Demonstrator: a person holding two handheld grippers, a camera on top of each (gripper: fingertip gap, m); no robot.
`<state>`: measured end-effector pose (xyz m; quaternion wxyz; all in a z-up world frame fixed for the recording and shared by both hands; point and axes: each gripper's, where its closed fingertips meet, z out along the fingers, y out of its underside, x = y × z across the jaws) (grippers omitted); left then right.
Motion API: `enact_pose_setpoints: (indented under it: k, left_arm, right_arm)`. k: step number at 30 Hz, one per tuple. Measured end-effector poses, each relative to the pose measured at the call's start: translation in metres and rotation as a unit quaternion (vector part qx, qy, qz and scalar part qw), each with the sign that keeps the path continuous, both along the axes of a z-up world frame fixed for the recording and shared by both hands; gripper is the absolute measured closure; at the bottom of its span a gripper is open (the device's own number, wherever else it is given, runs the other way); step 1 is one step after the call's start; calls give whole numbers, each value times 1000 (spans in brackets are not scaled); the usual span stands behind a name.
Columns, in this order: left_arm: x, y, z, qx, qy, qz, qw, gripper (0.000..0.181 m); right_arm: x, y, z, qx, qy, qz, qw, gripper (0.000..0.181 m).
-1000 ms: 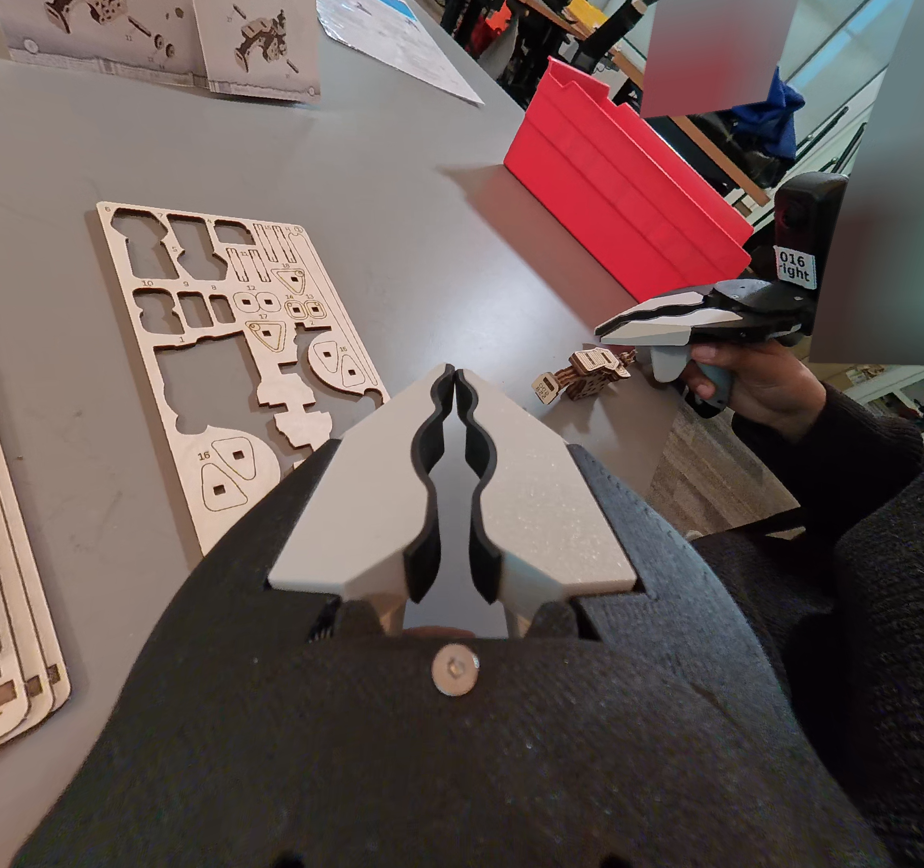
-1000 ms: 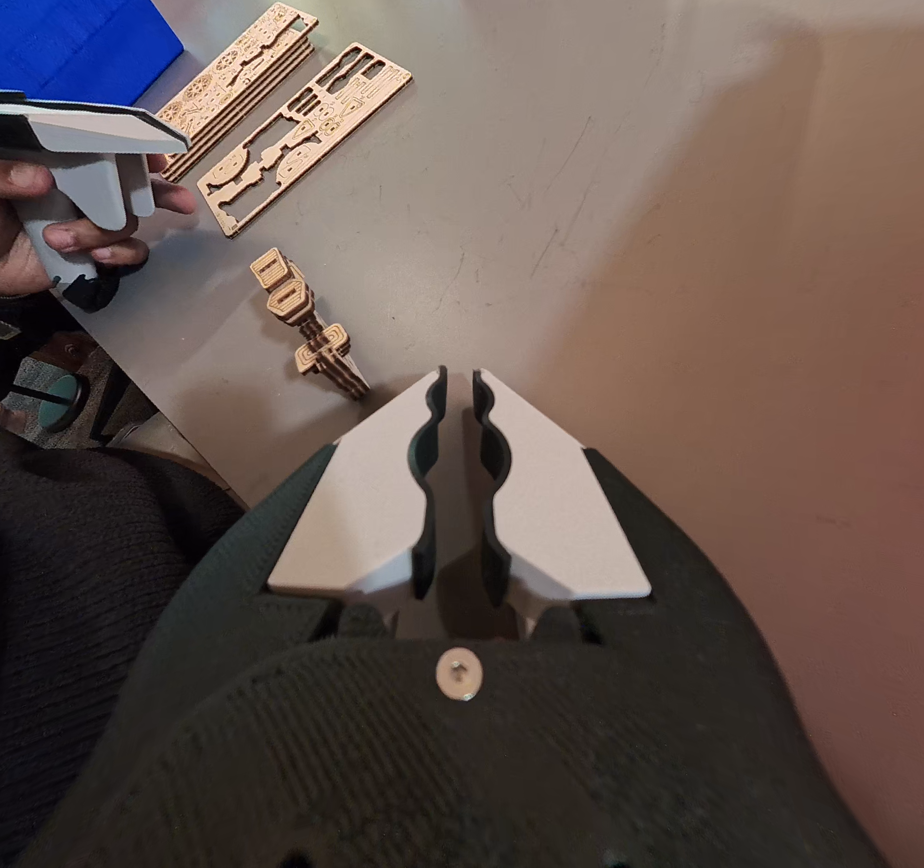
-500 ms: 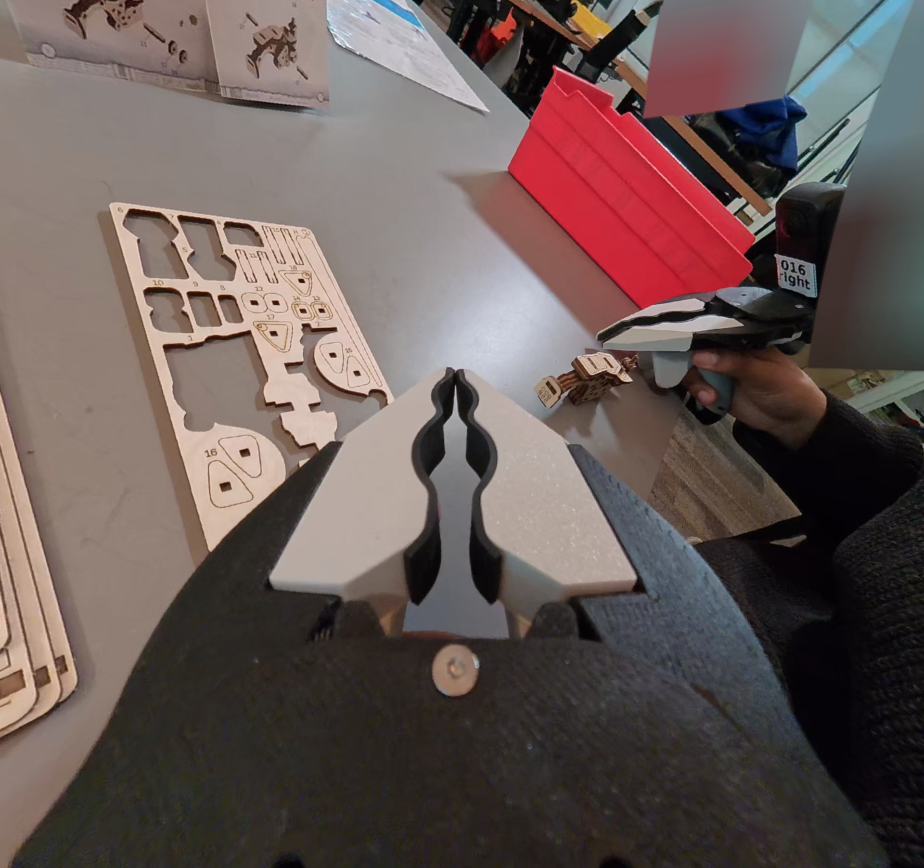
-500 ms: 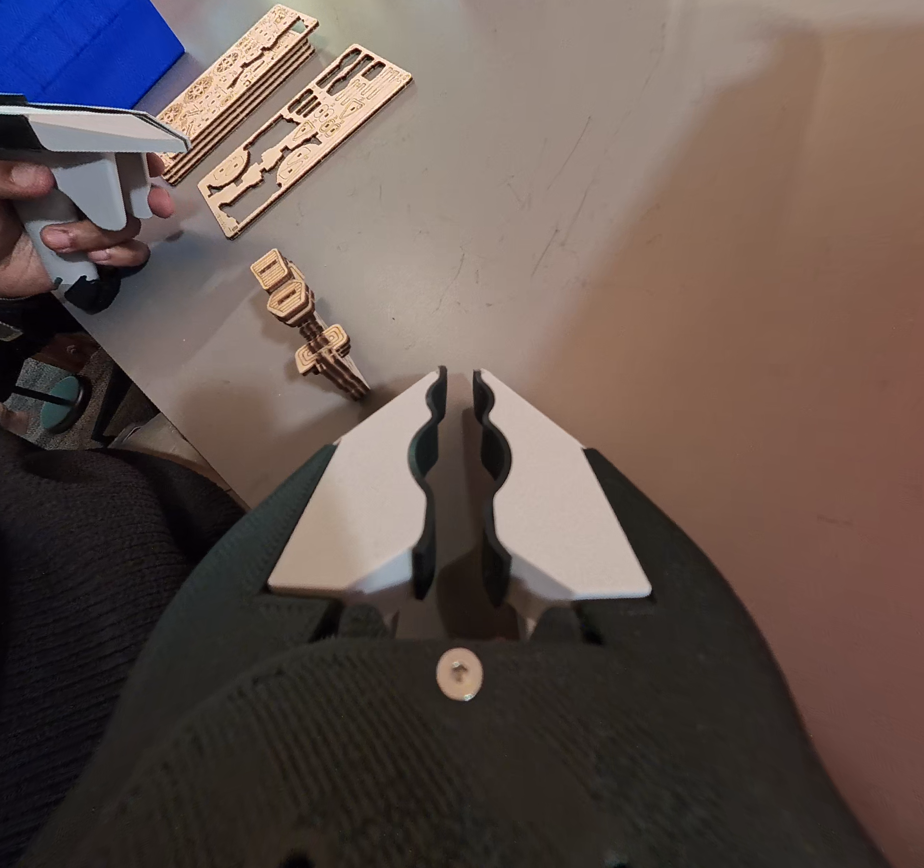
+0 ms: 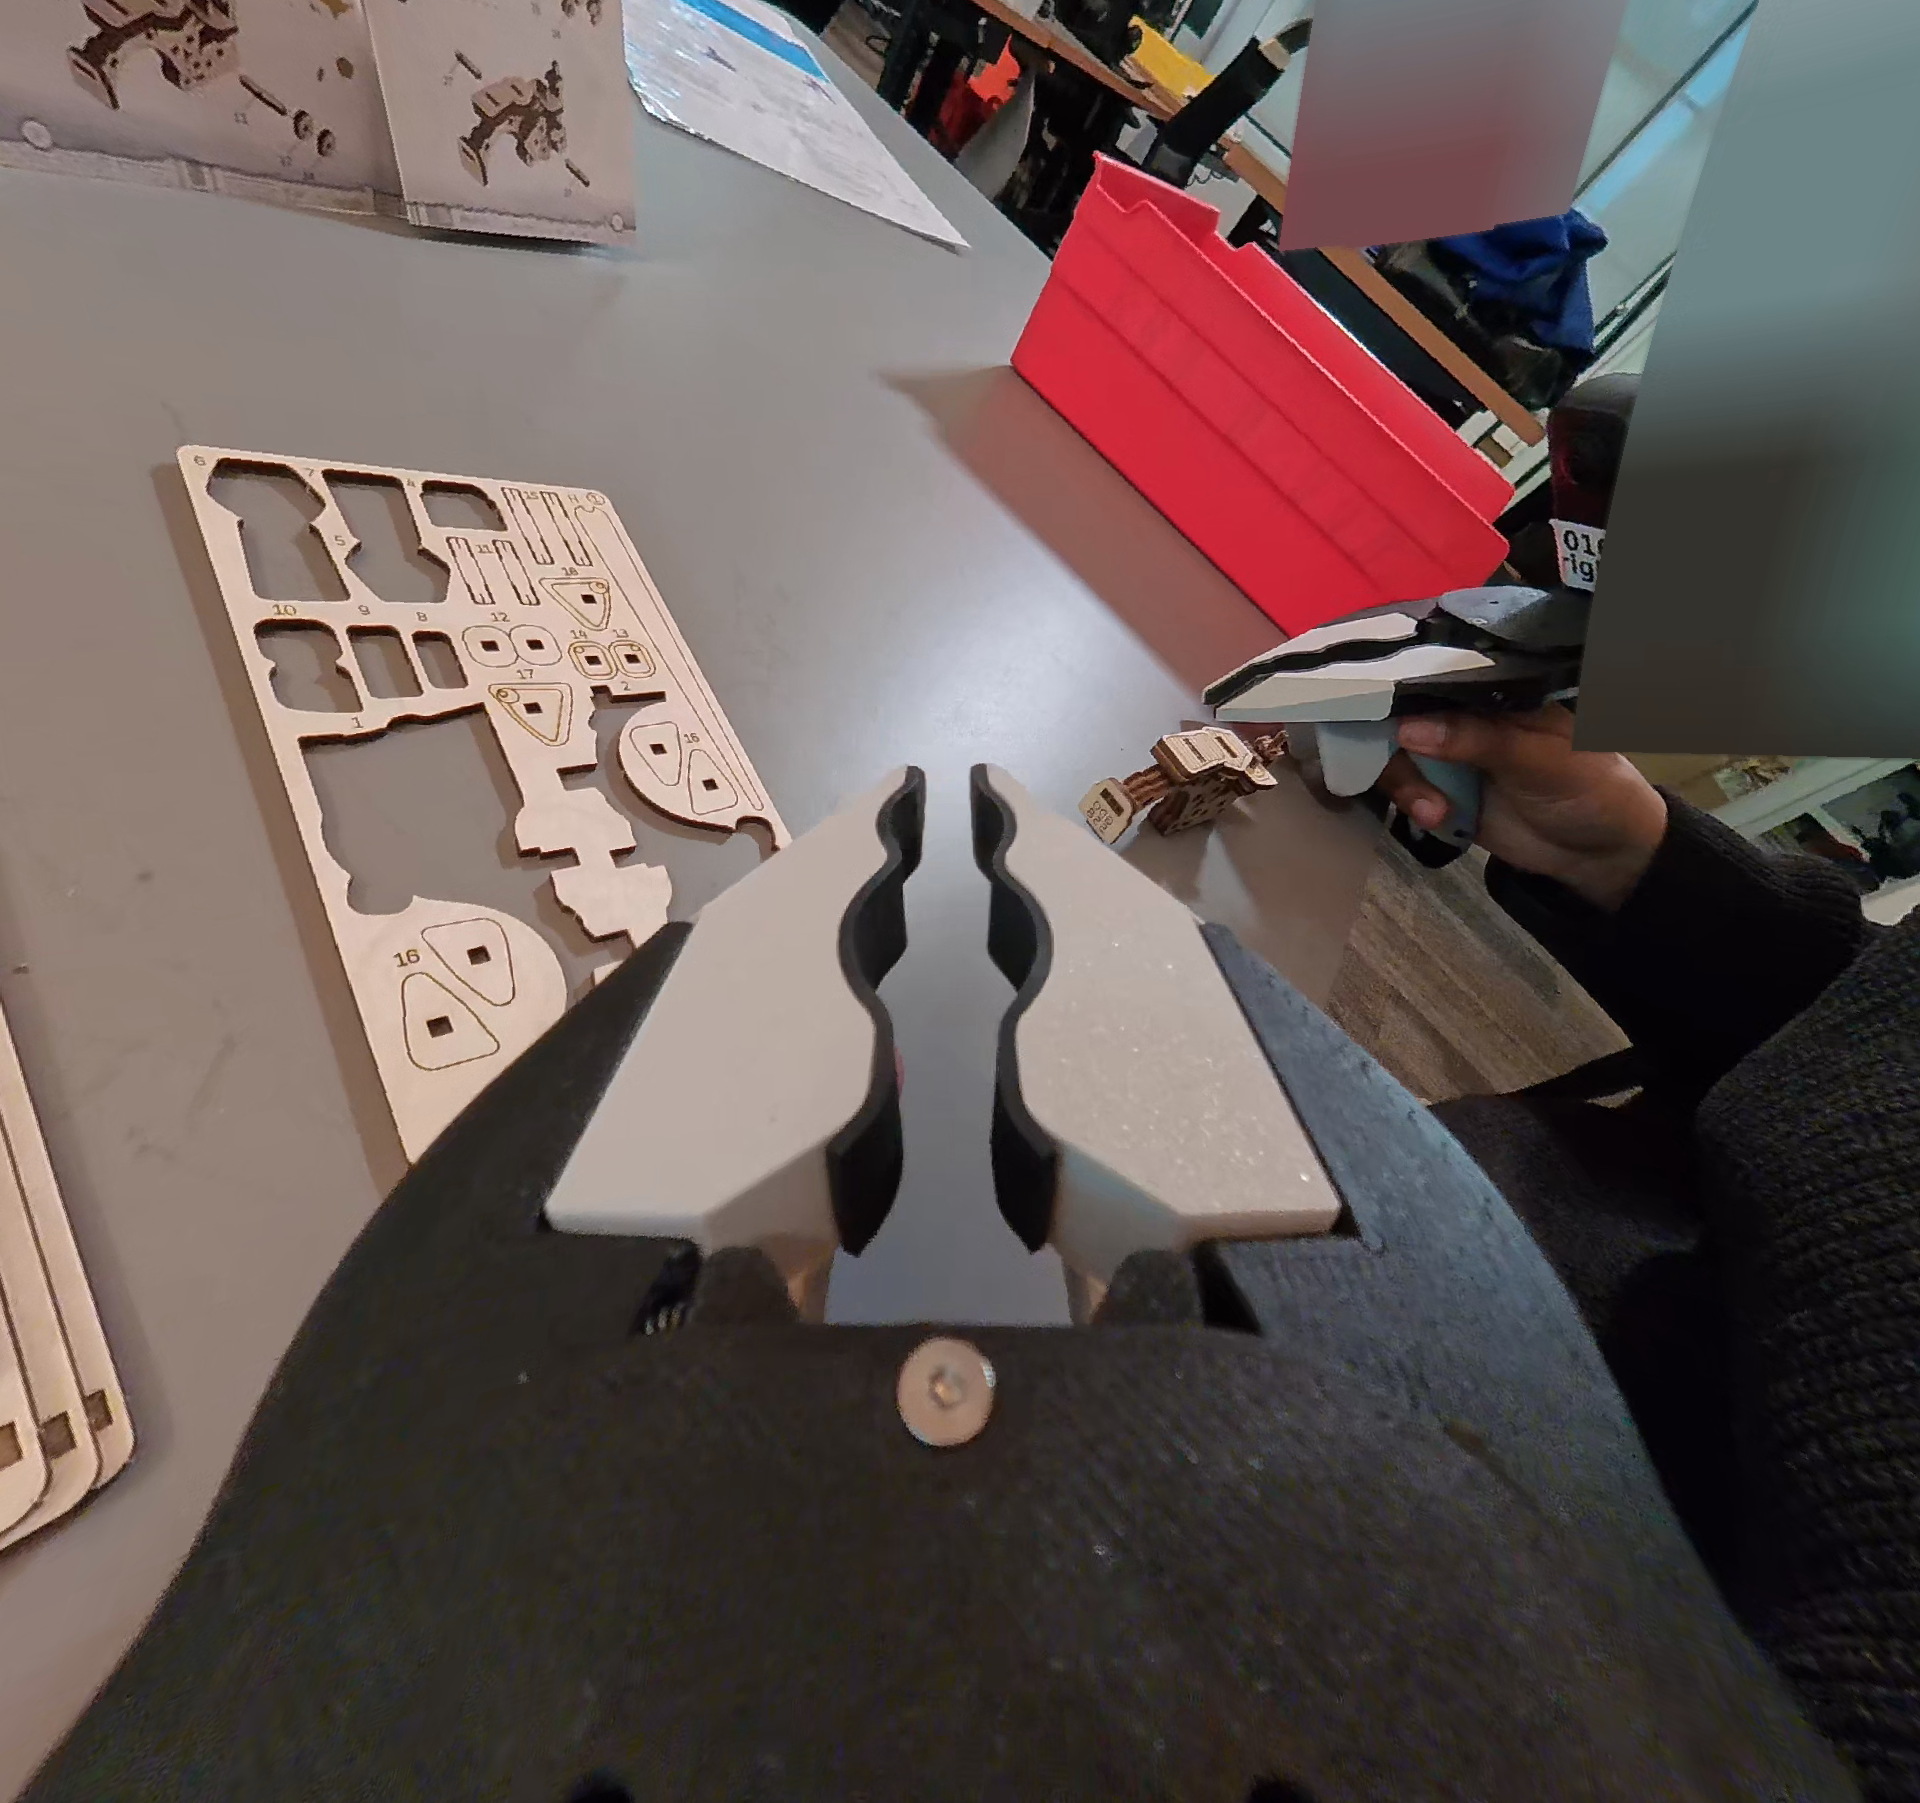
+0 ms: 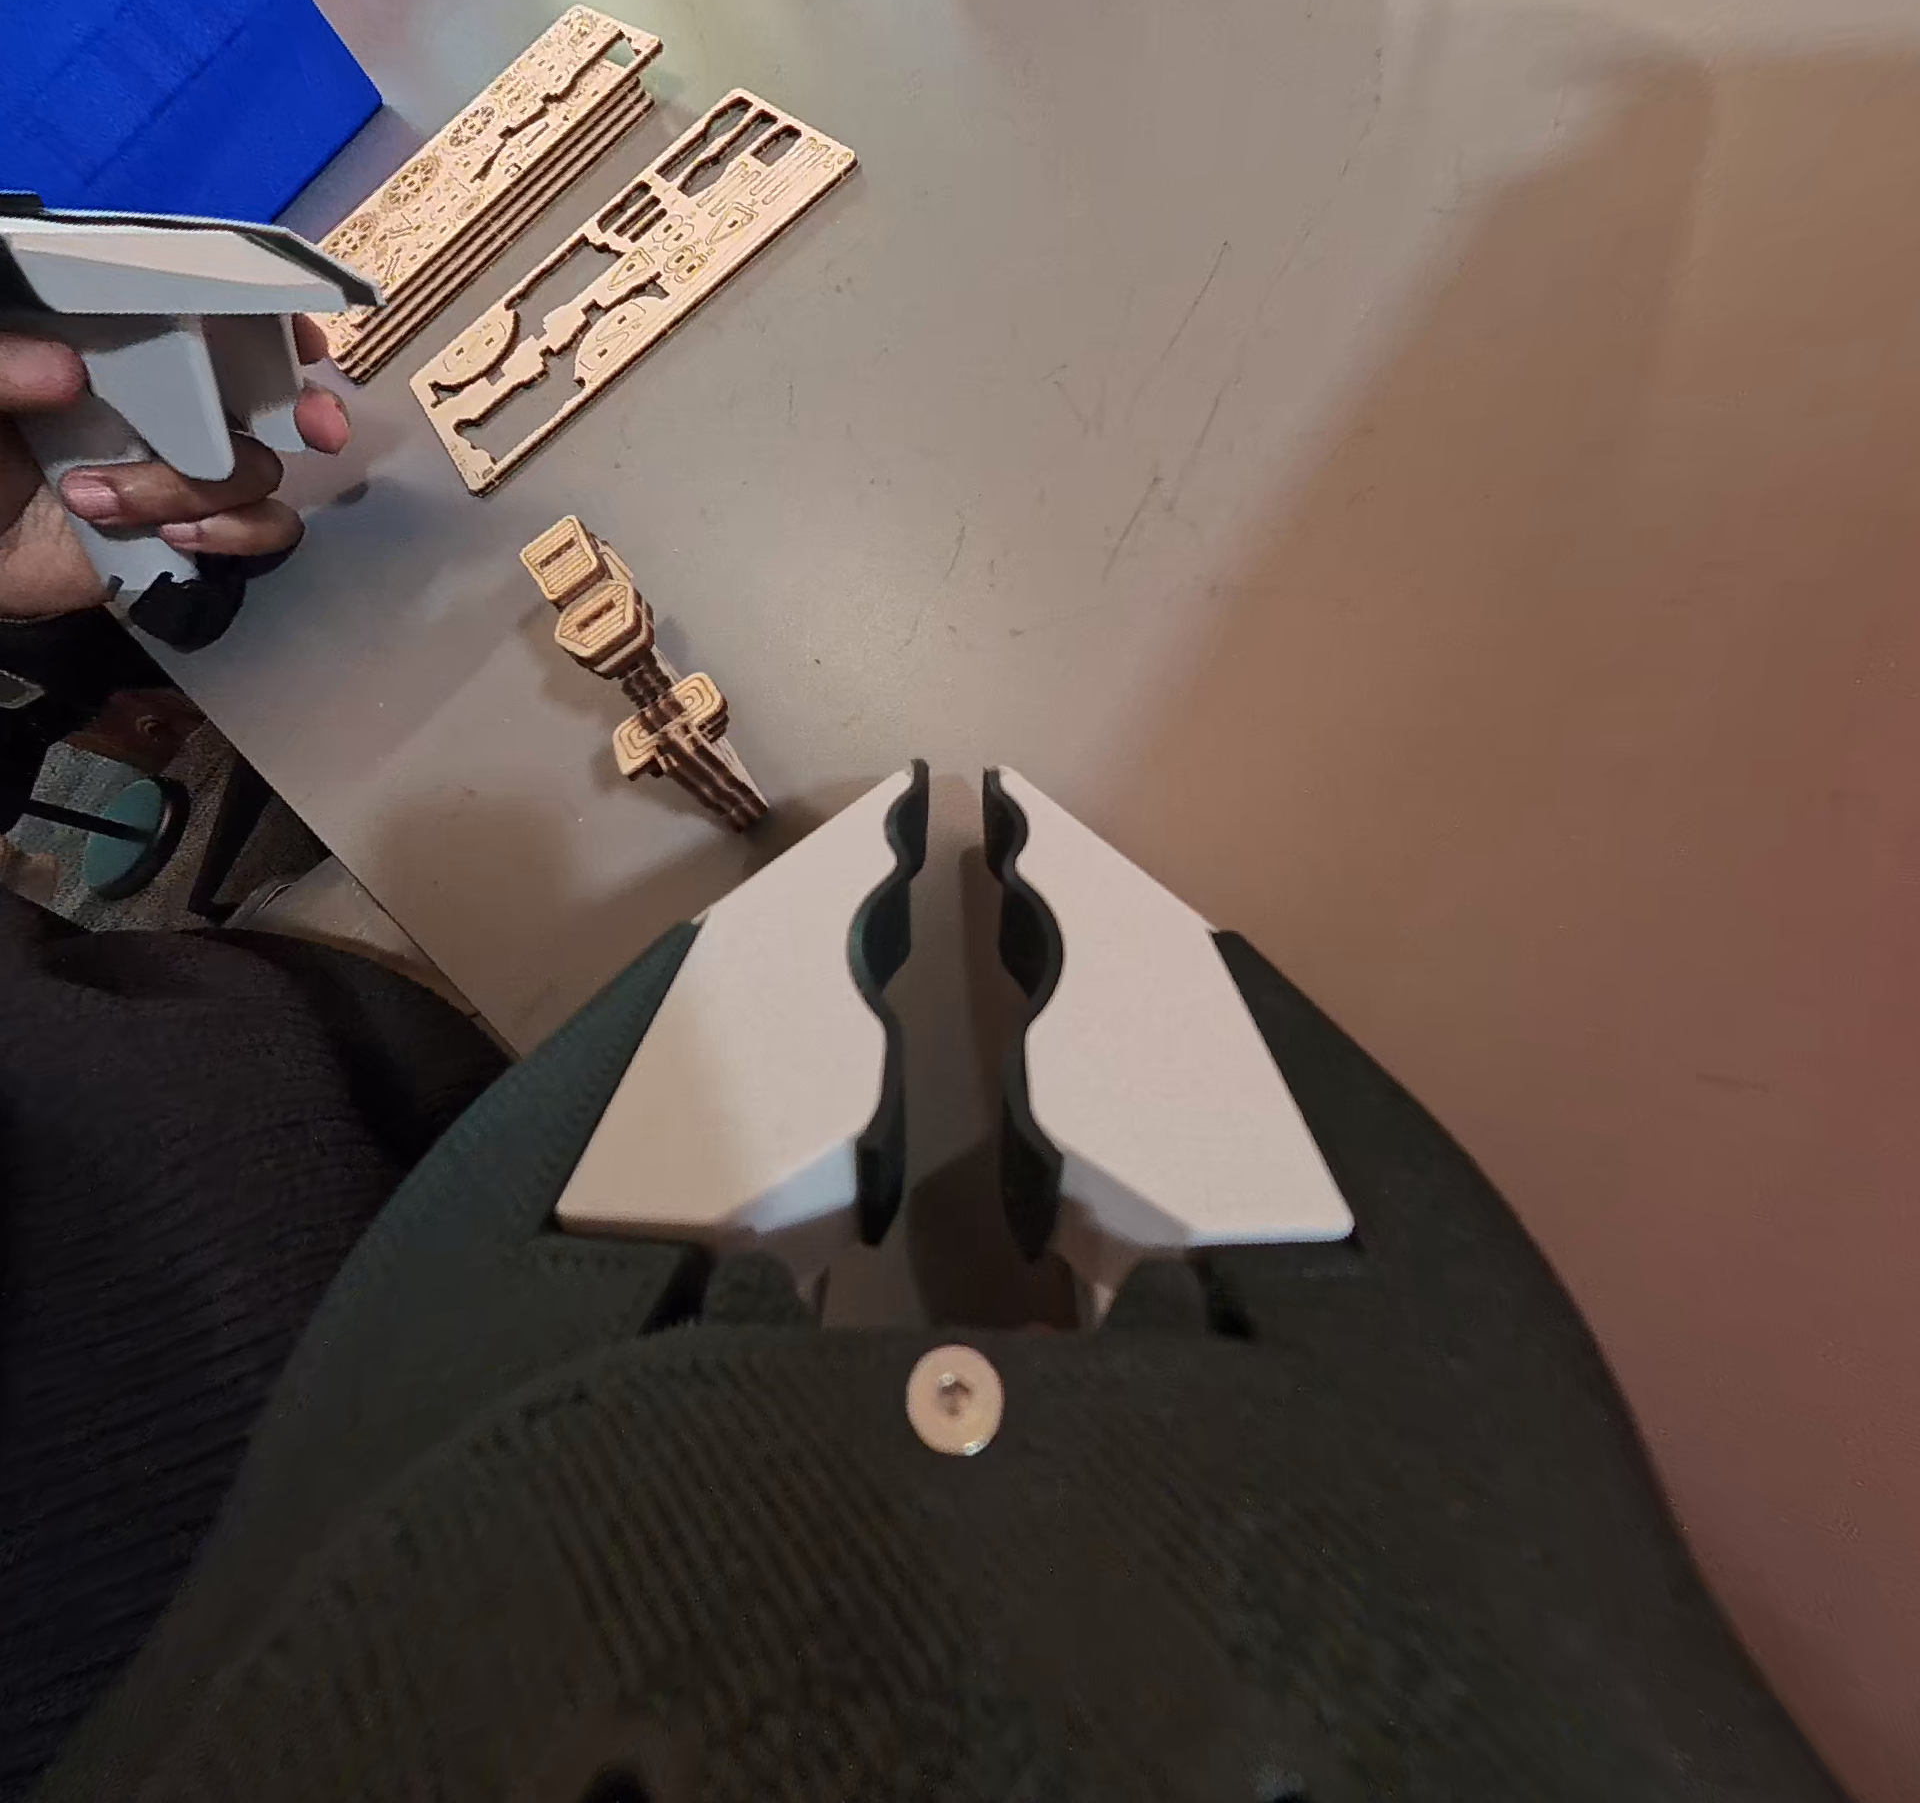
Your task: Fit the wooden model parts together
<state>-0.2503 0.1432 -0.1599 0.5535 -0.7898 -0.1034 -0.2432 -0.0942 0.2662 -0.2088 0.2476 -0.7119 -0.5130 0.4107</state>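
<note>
A small part-built wooden model [image 5: 1184, 792] lies near the table's front edge; it also shows in the right wrist view [image 6: 644, 683]. A punched wooden parts sheet [image 5: 457, 714] lies flat to the left of my left gripper [image 5: 948, 782], which is empty, its jaws a narrow gap apart, above the table. My right gripper [image 6: 954, 777] is empty too, with a narrow gap, just right of the model. Each gripper shows in the other's view: the right one [image 5: 1226, 704] hovers over the model, and the left one [image 6: 364, 293] is above the sheets.
A stack of wooden sheets [image 6: 488, 195] lies beside the single sheet [image 6: 634, 288]. A red bin [image 5: 1247, 444] stands at the back right and a blue bin [image 6: 156, 70] at the far left. Instruction pages [image 5: 312, 39] lie at the back. The table's front edge [image 5: 1340, 922] is close. The left gripper's tips are roughly 20 cm from the right gripper's.
My left gripper's jaws have parted slightly from nearly touching. It has drifted a little to the left over the sheet. The right gripper has not moved.
</note>
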Motion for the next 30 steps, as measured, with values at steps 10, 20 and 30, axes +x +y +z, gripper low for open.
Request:
enact_pose_setpoints:
  k: [10,20,30]
  left_arm:
    - [-13,0,9,25,69,50,996,146]
    - [-84,-16,6,-60,292,247,922,142]
    - [-108,3,-30,-202,346,244,883,140]
  right_arm:
    - [0,-3,4,11,2,3,1000,171]
    - [4,-20,39,16,74,11,997,172]
    - [-3,-64,61,52,109,72,990,172]
